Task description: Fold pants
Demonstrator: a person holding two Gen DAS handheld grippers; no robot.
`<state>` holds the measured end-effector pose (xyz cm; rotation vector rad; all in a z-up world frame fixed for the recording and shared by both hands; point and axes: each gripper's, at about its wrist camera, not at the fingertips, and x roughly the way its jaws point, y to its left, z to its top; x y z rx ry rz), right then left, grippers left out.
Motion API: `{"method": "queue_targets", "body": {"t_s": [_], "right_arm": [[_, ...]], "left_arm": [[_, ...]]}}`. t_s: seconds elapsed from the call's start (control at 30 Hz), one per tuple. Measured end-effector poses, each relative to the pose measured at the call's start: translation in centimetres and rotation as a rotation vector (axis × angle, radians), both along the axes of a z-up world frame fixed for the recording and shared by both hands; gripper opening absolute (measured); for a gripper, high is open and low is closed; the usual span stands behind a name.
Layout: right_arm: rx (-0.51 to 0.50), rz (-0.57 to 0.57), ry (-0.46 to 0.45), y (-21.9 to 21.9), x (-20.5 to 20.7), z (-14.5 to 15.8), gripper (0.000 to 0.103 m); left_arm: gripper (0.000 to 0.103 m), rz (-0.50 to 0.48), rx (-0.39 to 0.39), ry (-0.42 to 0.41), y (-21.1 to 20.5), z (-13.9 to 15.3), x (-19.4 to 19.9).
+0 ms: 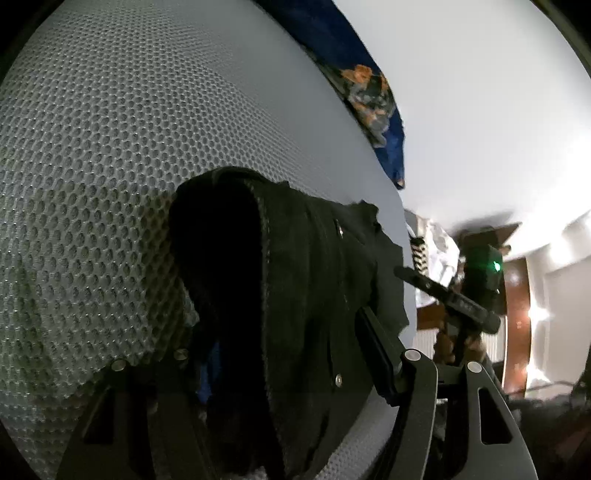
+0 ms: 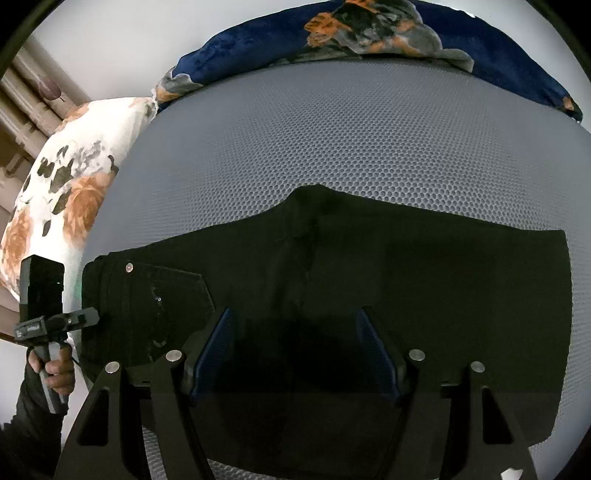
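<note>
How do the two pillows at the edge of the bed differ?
The blue pillow is dark navy with an orange-grey flower print and lies along the far edge of the mattress. The white pillow is pale with orange and black flowers, at the left side. Both are floral.

Black pants (image 2: 369,277); grey honeycomb-mesh mattress (image 2: 332,140); navy floral blanket (image 2: 369,33); white-orange floral pillow (image 2: 74,177).

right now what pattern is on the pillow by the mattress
White with orange and dark flowers, clearest in the right wrist view.

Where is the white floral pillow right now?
In the right wrist view, the white floral pillow sits at the left edge, off the grey mesh mattress, just beside the blue floral blanket.
</note>
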<state>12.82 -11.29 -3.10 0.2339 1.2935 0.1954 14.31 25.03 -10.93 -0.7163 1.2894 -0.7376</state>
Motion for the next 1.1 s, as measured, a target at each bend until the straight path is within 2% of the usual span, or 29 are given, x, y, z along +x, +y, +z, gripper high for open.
{"method": "queue_targets", "body": {"t_s": [0.1,0.13,0.23,0.33,0.43,0.57,0.8,0.93,1.1], "right_arm": [[0.004,-0.004,-0.016,-0.2,-0.2,0.2,0.067],[0.004,-0.008,-0.024,-0.4,-0.3,0.3,0.067],[0.013,-0.024,-0.045,-1.4,-0.6,0.8,0.067],[0.025,-0.049,-0.058,-2.4,-0.9,1.1,0.067],[0.041,-0.077,-0.078,-3.9,-1.5,1.7,0.067],[0.064,-0.122,-0.109,-6.2,-2.4,2.4,0.068],[0.12,-0.209,-0.146,-10.7,-4.1,2.8,0.068],[0.138,-0.243,-0.168,-13.5,-5.3,3.1,0.068],[0.153,-0.303,-0.203,-17.5,-7.2,3.6,0.068]], "left_arm": [[0.06,0.066,0.022,0.043,0.2,0.1,-0.1],[0.052,0.08,0.047,0.05,0.2,0.1,-0.2],[0.038,0.115,0.136,0.059,-0.2,0.5,-0.5],[0.033,0.14,0.216,0.055,-1.2,1.5,-0.8],[0.027,0.171,0.228,0.069,-1.7,2.5,-0.9],[0.024,0.212,0.206,0.063,-3.3,5.2,-1.4],[0.024,0.252,0.172,0.026,-9.0,10.2,-1.9],[0.024,0.224,0.218,-0.031,-14.2,12.6,-1.6],[0.024,0.175,0.223,-0.067,-20.6,13.5,-0.7]]}}
